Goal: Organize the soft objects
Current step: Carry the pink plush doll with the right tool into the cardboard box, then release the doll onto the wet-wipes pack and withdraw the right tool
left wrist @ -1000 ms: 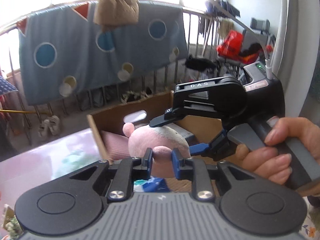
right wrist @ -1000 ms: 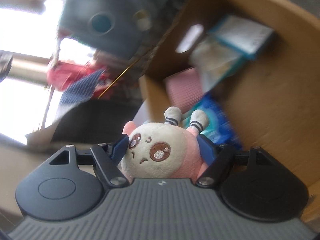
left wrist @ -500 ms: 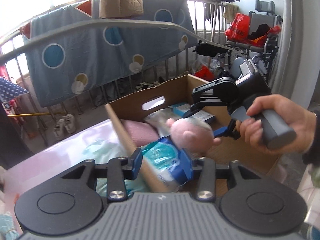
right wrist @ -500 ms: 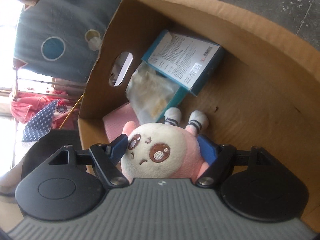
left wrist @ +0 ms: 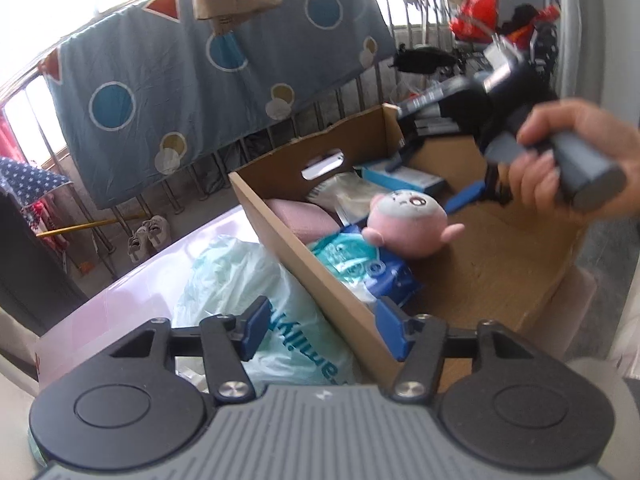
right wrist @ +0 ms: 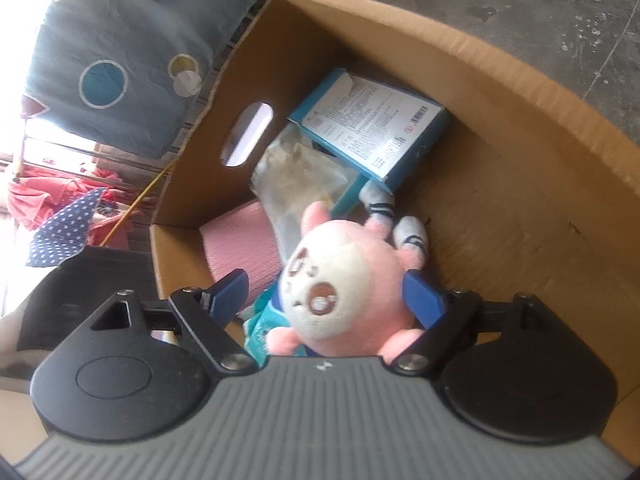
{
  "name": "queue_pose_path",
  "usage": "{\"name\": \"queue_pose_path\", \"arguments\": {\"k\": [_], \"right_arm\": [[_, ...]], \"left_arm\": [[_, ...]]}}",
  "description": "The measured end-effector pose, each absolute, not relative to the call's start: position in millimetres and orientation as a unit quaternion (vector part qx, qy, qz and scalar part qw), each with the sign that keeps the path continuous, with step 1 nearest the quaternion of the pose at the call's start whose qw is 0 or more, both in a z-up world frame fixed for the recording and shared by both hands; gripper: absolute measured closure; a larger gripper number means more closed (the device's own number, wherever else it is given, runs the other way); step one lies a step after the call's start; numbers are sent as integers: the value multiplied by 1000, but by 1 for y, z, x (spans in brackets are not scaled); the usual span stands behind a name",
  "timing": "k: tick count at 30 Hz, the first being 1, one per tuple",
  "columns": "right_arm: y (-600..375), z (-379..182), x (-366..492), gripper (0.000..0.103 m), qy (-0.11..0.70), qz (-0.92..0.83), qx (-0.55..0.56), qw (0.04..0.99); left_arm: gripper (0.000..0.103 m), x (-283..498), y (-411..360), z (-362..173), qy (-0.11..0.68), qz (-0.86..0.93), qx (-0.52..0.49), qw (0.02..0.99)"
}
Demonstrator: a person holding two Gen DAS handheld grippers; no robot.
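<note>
Pink plush doll point(right wrist: 344, 284) looks light and squashy inside the cardboard box point(right wrist: 520, 128); my right gripper point(right wrist: 326, 294) has just been opening, freeing it; I'd regrip its round head. Left gripper point(left wrist: 320, 326), also just opening, holds nothing.

Setting: home balcony or laundry area. Evidence: spotted blue quilt point(left wrist: 216, 80) draped over metal railing point(left wrist: 356, 92) at 12 o'clock; shoes point(left wrist: 148, 236) on concrete floor at 9; red bags point(left wrist: 472, 24) at 1.
</note>
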State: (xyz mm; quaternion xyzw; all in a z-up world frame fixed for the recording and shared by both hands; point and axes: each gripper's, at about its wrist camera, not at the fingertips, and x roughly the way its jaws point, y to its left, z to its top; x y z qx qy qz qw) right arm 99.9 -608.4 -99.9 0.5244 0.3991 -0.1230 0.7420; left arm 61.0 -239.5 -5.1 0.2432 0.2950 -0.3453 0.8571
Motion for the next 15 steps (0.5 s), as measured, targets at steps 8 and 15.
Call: {"name": "queue_pose_path", "arguments": {"k": [8,15], "right_arm": [[-607,-53,89,17,373,-83,519,764],[-600,-12,76,16,350,-52,510,784]], "left_arm": [[29,51,-244,-16,302,-343,291,841],[26,51,-219,-10,331,-317,280,844]]}}
